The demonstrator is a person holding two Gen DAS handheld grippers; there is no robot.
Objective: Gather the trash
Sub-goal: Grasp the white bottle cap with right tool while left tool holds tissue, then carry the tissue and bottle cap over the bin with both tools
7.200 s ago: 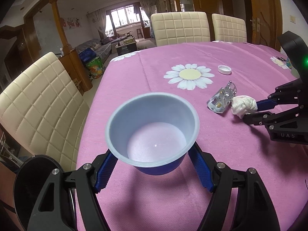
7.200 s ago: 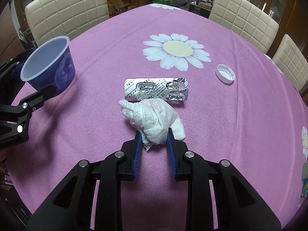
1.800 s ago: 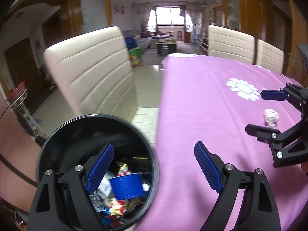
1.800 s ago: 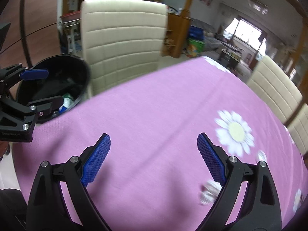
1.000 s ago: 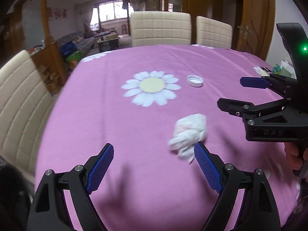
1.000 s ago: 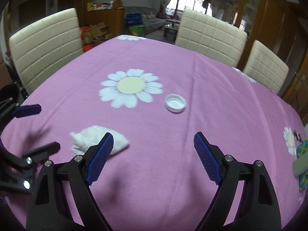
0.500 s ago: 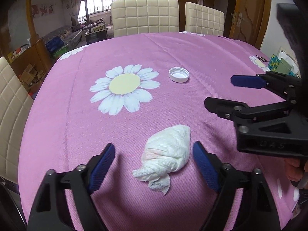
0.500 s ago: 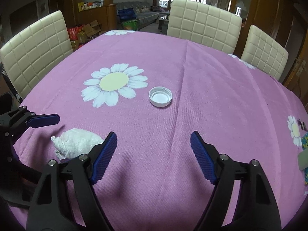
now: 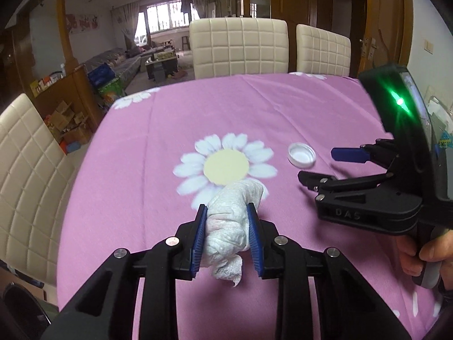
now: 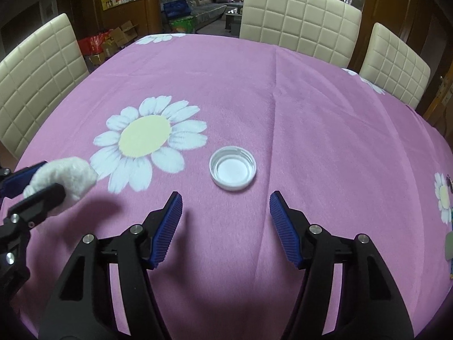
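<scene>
Our left gripper (image 9: 226,233) was closing on the crumpled tissue (image 9: 230,221) — its blue fingers (image 9: 198,238) pressed the wad from both sides, just at the near petals of the printed daisy (image 9: 225,167) in the middle of the pink tabletop (image 9: 141,175). Our right gripper (image 10: 226,226) hung over the cloth with fingers spread but narrowing, nothing between them — the white bottle cap (image 10: 232,172) lay just beyond their tips, beside the daisy.

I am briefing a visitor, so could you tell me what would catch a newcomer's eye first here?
The crumpled white tissue, between the closing blue pads of the left gripper near the daisy print. Next, the white bottle cap lying open side up on the pink tablecloth, just ahead of the right gripper.
</scene>
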